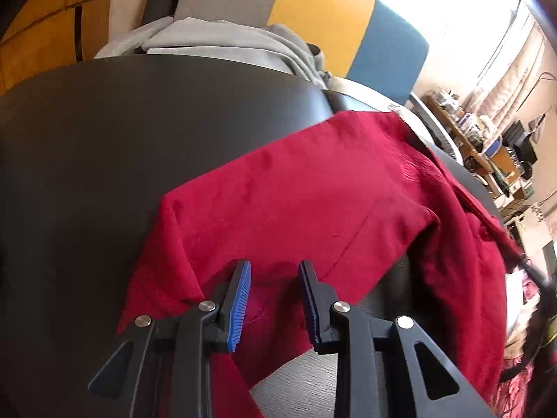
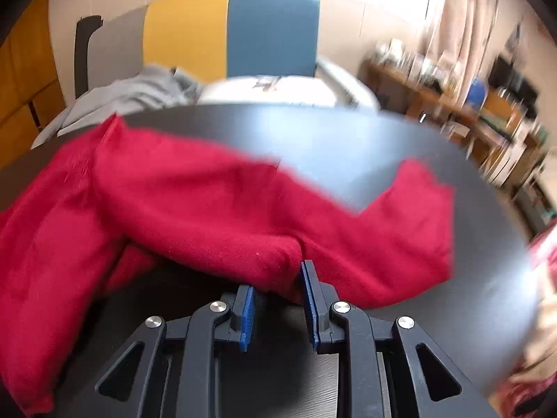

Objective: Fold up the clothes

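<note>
A red garment (image 1: 313, 188) lies crumpled across the dark round table (image 1: 122, 139). In the left wrist view its near hem runs under my left gripper (image 1: 275, 268). That gripper is open, and red cloth shows between its blue pads (image 1: 240, 299) without being pinched. In the right wrist view the same red garment (image 2: 209, 202) is bunched, with a sleeve reaching right. A thick fold of it sits at the tips of my right gripper (image 2: 276, 278) and hides the left tip. Its jaws stand apart, open around the fold. This view is blurred.
Beyond the table's far edge lies a pile of grey clothing (image 1: 222, 40) on a seat with grey, yellow (image 1: 320, 17) and blue backs. A cluttered wooden shelf (image 1: 487, 146) stands at the right by curtains. Bare tabletop (image 2: 348, 136) spreads behind the garment.
</note>
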A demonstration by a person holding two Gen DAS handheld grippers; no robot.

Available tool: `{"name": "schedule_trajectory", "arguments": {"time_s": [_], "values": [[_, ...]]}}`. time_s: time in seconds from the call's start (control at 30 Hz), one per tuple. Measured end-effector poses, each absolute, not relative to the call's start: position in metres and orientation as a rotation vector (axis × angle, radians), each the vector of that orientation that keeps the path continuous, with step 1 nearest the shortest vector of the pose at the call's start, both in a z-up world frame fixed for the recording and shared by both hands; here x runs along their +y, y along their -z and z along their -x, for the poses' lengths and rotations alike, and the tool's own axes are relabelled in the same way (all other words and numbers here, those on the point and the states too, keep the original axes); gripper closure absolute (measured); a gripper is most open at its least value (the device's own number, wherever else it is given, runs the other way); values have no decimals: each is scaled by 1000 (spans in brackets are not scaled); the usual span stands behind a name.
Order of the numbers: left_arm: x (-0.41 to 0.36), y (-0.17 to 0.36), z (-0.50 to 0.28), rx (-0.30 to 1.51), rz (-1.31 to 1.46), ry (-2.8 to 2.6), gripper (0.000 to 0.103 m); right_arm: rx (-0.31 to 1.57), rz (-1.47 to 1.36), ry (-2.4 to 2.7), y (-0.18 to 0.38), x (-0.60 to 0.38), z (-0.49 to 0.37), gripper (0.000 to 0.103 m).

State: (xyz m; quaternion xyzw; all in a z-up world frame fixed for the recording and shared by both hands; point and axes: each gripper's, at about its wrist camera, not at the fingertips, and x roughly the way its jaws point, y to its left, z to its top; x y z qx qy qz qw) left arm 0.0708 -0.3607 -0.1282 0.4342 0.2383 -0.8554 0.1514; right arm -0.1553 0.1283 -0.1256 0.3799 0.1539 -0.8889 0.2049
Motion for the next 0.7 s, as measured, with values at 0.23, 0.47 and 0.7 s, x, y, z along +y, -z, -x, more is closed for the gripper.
{"name": "schedule_trajectory", "arguments": {"time_s": [0.23,0.47,0.7], "values": [[-394,128,-59,615,-1249,2411,75,558,-891,2589,53,82,231,78],[-410,129,-47,525,-1246,2402,75,451,-1015,2658,50,27,339,24],[-434,119,-20,498,-1204,2292,74,455,-1001,2490,82,24,265,0]]}}
